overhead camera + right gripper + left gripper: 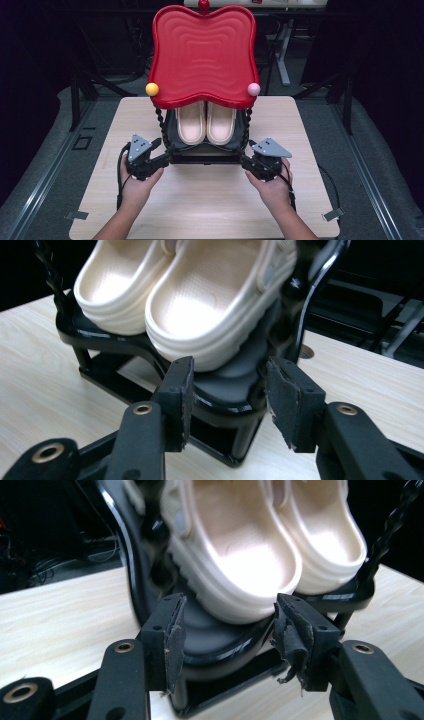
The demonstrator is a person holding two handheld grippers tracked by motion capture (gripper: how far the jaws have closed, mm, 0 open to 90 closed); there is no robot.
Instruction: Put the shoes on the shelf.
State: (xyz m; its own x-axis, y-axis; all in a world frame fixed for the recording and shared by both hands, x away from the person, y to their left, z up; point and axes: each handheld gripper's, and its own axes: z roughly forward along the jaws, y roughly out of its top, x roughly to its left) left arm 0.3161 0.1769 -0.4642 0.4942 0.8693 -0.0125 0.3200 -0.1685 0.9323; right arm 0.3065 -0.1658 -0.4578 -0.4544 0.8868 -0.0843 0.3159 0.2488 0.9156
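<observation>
On the left, the left hand-held gripper [159,150] sits at the near left corner of the rack [205,156], a black two-level stand in the middle of the worktop [100,150]. Its jaws stand apart, one on each side of the glossy black lower shelf [220,640], and the pads [176,630] do not press on it. That placement looks chosen for a hold on the rack's base edge rather than on anything it carries.

In the middle, a pair of cream clogs [206,122] lies side by side on the lower shelf, heels toward the person, under the red wavy tray [202,55] that forms the top level. A yellow ball [152,89] and a pink ball [254,89] cap the tray's near corners. The clogs rest loose, so any move of the rack probably has to stay level.

On the right, the right hand-held gripper [246,159] mirrors the left at the near right corner, jaws apart around the same shelf edge [225,390], gripping nothing. Two hands at opposite corners suit a wide, top-heavy rack: they would share the load and stop it twisting.
</observation>
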